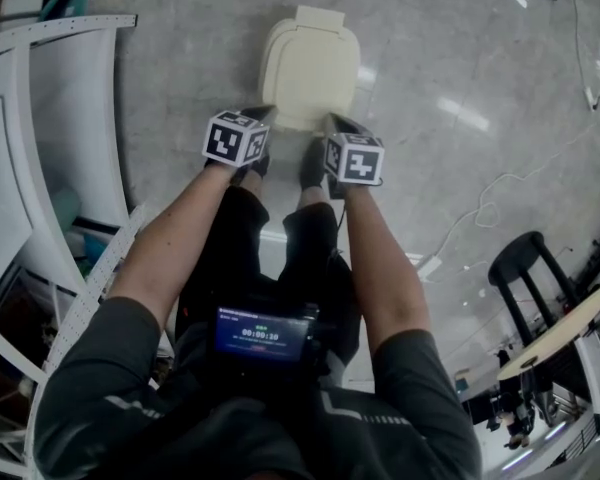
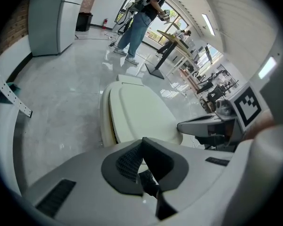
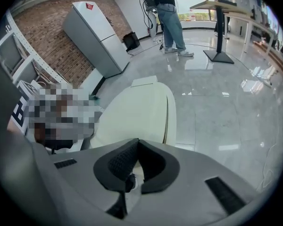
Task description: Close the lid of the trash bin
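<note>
A cream trash bin stands on the grey floor ahead of me, its lid lying flat on the body with only a thin seam showing. My left gripper hovers at the bin's near left edge, jaws shut on nothing. At the near right edge my right gripper is likewise shut and empty. In the left gripper view the closed tips sit just over the lid's near rim, with the right gripper beside them. From the right gripper view the same lid fills the space beyond the closed tips.
White perforated shelving curves along my left. A black stool, a round table and a white floor cable lie to the right. Farther off stand a grey fridge, a person and a tall table.
</note>
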`<state>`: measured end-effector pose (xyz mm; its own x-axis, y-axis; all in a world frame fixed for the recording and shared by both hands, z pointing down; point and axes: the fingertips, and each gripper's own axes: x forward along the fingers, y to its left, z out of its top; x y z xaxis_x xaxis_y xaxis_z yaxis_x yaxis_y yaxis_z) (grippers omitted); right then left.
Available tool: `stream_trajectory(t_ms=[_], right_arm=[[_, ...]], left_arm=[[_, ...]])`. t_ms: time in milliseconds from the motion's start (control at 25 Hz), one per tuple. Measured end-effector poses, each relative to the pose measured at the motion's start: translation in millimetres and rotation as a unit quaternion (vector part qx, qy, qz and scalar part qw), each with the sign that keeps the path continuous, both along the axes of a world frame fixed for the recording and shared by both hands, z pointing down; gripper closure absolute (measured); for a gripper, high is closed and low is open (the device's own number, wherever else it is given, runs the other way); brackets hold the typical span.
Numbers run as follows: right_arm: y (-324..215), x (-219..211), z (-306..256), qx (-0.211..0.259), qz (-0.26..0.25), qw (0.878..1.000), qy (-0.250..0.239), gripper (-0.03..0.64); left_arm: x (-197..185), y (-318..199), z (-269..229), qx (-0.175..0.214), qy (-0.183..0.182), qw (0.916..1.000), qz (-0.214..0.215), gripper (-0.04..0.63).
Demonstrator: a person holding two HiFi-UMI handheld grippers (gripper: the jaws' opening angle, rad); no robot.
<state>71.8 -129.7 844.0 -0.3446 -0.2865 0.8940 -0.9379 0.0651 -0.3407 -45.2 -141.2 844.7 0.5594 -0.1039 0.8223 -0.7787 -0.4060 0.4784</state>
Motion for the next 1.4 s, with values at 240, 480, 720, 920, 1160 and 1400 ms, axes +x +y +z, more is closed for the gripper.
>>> stream_trajectory(t_ms=[240,480,720,920,1160,1400], right_arm=[[6.4,-1.1,22.8,-0.02,0.018,1.0,-0.002,0.606],[7.4,-1.6,33.9,-0.024,0.014,1.0,0.003,0.606],[8.9,-2.3,37.7,-0.022,-0.003,1.0,0.01,0.604],[10.0,-2.7,38.7,-0.02,-0.001,1.0,0.013,0.604],[9.1,-2.3,40.9,-0.036,0.024,0.999,-0.019,0.604],[2.3,5.7,26.5,-0.031,0.005,0.999,-0.007,0.606]], left_arm=[[6.3,2.2,18.9,0.01,-0.022,0.9991,0.034,0.601],[8.4,4.0,34.1,0.016,-0.044,0.9968,0.065,0.601],[3.6,10.5,41.0,0.012,-0.061,0.9954,0.072,0.601],[11.1,4.5,39.0,0.018,-0.055,0.9958,0.071,0.601],[8.0,7.3,43.2,0.009,-0.057,0.9948,0.084,0.601],[12.0,-12.0,12.8,0.02,-0.038,0.9975,0.057,0.601]])
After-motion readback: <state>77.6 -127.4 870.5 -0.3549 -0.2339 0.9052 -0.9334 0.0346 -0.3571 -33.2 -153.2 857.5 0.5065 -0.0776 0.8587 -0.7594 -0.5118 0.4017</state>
